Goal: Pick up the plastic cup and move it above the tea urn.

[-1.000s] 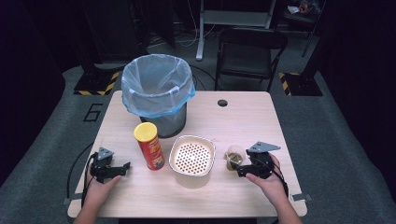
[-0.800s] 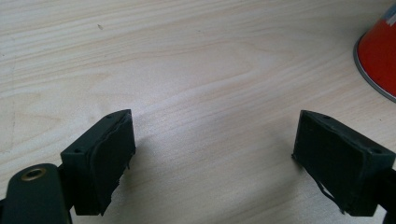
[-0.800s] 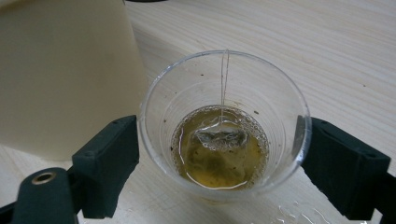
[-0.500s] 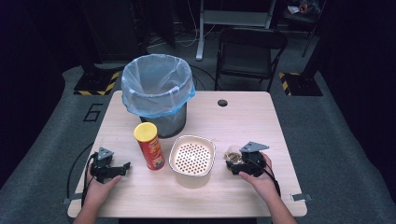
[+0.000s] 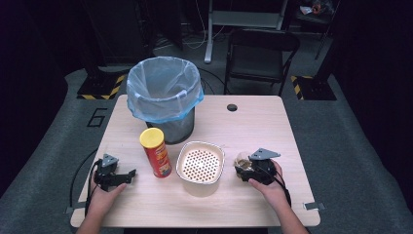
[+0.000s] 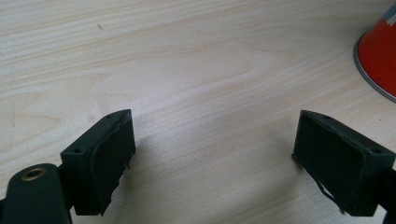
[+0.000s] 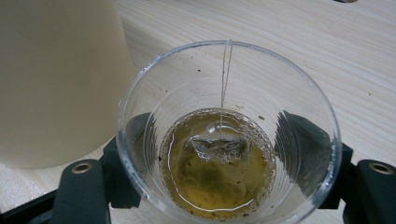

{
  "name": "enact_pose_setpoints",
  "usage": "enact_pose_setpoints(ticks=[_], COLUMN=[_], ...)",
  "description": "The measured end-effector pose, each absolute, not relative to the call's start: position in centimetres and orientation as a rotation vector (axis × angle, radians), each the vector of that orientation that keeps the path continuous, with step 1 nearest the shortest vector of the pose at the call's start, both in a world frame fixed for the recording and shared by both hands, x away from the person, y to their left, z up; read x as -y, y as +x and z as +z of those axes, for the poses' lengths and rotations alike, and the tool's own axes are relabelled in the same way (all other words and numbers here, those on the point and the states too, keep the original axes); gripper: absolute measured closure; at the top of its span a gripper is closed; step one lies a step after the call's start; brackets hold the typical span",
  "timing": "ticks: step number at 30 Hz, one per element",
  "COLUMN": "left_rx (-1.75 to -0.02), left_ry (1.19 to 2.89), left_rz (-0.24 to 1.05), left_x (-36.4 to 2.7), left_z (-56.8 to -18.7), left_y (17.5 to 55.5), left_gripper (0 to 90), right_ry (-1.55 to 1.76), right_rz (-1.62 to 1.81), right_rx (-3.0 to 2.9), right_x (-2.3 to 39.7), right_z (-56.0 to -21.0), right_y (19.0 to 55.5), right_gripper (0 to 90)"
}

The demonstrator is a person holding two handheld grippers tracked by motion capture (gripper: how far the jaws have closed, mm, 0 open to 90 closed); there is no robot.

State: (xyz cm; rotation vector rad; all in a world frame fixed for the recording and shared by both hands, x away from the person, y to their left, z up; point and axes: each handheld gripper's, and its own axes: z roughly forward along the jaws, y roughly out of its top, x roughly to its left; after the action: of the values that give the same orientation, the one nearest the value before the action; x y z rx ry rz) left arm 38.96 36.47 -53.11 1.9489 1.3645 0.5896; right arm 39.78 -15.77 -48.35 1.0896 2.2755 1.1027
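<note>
Jaws of the right hand-held gripper (image 7: 219, 186) have just been closing and are pinching a clear cup (image 7: 229, 135) holding a tea bag (image 7: 215, 163); the left hand-held gripper (image 6: 212, 158) is resting spread on the table (image 6: 187, 56).

Two grippers are in hand: the left gripper (image 5: 127, 174) and the right gripper (image 5: 242, 170). One clear plastic cup (image 7: 224, 135) sits between the right gripper's jaws, with one tea bag (image 7: 212, 161) sunk in its liquid. Just beside that gripper stands one cream perforated basket (image 5: 200, 164). Near the left gripper stands one red chip can (image 5: 156, 152) with a yellow lid. Beyond both stands one lined trash bin (image 5: 164, 95). All rest on one table (image 5: 253, 126); one chair (image 5: 263, 53) stands behind it.
</note>
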Motion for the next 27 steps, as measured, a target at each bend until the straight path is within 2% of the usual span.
enact_pose_setpoints(ticks=[12,27], left_rx=[-1.364,-1.361], left_ry=[1.95,1.954], left_rz=[0.59,0.59], left_x=[-36.47,-36.5], left_z=[-53.11,-53.1], left_y=[38.97,39.0], left_gripper=[12.1,12.1], right_ry=[1.064,1.039], right_rz=[1.1,1.117], right_rx=[-2.276,-2.292], right_x=[15.39,15.63], right_z=[-48.15,-48.12], right_y=[39.44,39.36], right_gripper=[28.1,31.9])
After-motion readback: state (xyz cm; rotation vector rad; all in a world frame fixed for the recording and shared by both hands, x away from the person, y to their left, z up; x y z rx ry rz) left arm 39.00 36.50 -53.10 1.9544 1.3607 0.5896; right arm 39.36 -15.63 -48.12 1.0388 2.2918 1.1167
